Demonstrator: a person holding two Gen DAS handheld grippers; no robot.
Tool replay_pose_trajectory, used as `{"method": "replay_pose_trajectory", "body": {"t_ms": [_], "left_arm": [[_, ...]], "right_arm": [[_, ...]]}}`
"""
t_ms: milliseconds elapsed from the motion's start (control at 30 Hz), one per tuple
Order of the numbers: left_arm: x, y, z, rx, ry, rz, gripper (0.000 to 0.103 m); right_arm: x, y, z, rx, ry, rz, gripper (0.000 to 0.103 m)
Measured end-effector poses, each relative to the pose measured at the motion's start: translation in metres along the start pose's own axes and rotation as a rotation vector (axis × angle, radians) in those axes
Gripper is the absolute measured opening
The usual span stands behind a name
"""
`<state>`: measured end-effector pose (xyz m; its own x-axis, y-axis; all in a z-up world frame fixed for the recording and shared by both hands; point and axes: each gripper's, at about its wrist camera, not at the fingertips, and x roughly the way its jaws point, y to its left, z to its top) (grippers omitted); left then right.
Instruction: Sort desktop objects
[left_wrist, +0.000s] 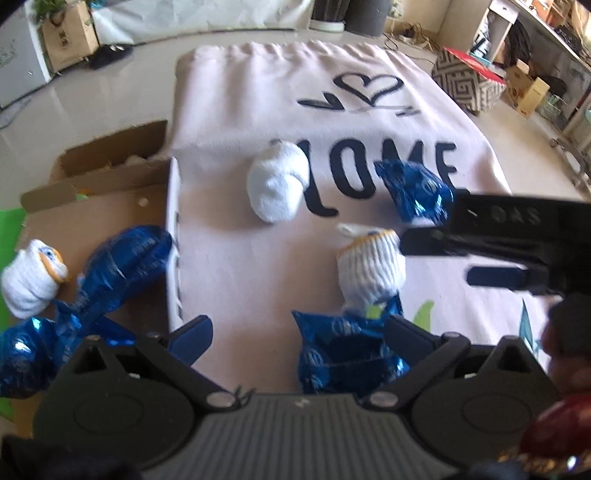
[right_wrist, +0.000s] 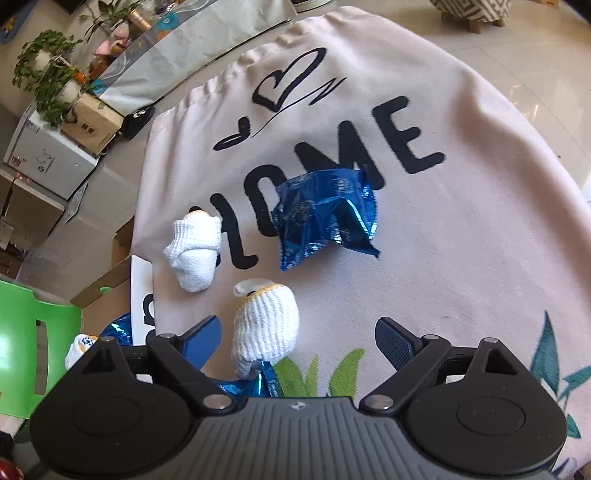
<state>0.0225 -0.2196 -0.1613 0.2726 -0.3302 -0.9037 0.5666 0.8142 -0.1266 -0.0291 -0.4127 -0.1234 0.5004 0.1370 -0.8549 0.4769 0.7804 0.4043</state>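
Observation:
On a pale cloth (left_wrist: 229, 96) printed "HOME" lie two rolled white socks and two blue foil packets. My left gripper (left_wrist: 299, 336) is open just above the cloth, and one blue packet (left_wrist: 343, 354) lies between its fingers, close to the right one. A ribbed sock with a yellow rim (left_wrist: 369, 266) (right_wrist: 266, 325) stands just beyond that packet. My right gripper (right_wrist: 299, 339) (left_wrist: 443, 258) is open around this sock without pressing on it. Farther out are a plain white sock (left_wrist: 277, 181) (right_wrist: 195, 247) and a crumpled blue packet (left_wrist: 417, 188) (right_wrist: 325, 214).
A cardboard box (left_wrist: 110, 155) left of the cloth holds a white sock (left_wrist: 29, 284) and blue packets (left_wrist: 122, 269). A white panel (left_wrist: 173, 236) lines its near side. A green chair (right_wrist: 37, 325), a patterned stool (left_wrist: 465, 85) and shelves stand around on the tiled floor.

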Motion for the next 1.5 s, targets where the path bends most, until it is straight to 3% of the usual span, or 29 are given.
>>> {"method": "replay_pose_trajectory", "body": {"t_ms": [133, 300, 533, 667, 867, 1000, 1167, 1300, 1400, 1500], "left_arm": [[0.006, -0.005, -0.003, 0.024, 0.036, -0.057, 0.103], [0.014, -0.008, -0.006, 0.044, 0.068, -0.074, 0.103], [0.021, -0.005, -0.006, 0.014, 0.098, -0.091, 0.103], [0.027, -0.011, -0.007, 0.029, 0.113, -0.081, 0.103], [0.030, -0.023, -0.005, 0.025, 0.121, -0.114, 0.103], [0.035, -0.036, -0.008, 0.057, 0.127, -0.115, 0.102], [0.039, -0.048, -0.014, 0.101, 0.132, -0.123, 0.102], [0.040, -0.048, -0.015, 0.089, 0.118, -0.117, 0.102], [0.043, -0.047, -0.016, 0.089, 0.108, -0.105, 0.102], [0.043, -0.046, -0.016, 0.071, 0.092, -0.108, 0.103]], "right_arm": [[0.013, 0.010, 0.001, -0.046, 0.032, 0.061, 0.089], [0.026, 0.021, 0.000, -0.136, 0.040, 0.064, 0.082], [0.043, 0.023, -0.001, -0.153, 0.053, 0.054, 0.060], [0.043, 0.021, -0.004, -0.167, 0.038, 0.036, 0.052], [0.022, 0.006, -0.002, -0.159, 0.014, 0.005, 0.051], [0.008, -0.018, 0.003, -0.041, 0.030, -0.032, 0.051], [-0.008, -0.046, -0.001, 0.002, 0.027, -0.215, 0.051], [-0.027, -0.059, -0.007, 0.081, 0.039, -0.144, 0.052], [-0.043, -0.054, -0.014, 0.050, 0.029, -0.122, 0.053], [-0.052, -0.048, -0.021, 0.043, 0.022, -0.101, 0.066]]}}
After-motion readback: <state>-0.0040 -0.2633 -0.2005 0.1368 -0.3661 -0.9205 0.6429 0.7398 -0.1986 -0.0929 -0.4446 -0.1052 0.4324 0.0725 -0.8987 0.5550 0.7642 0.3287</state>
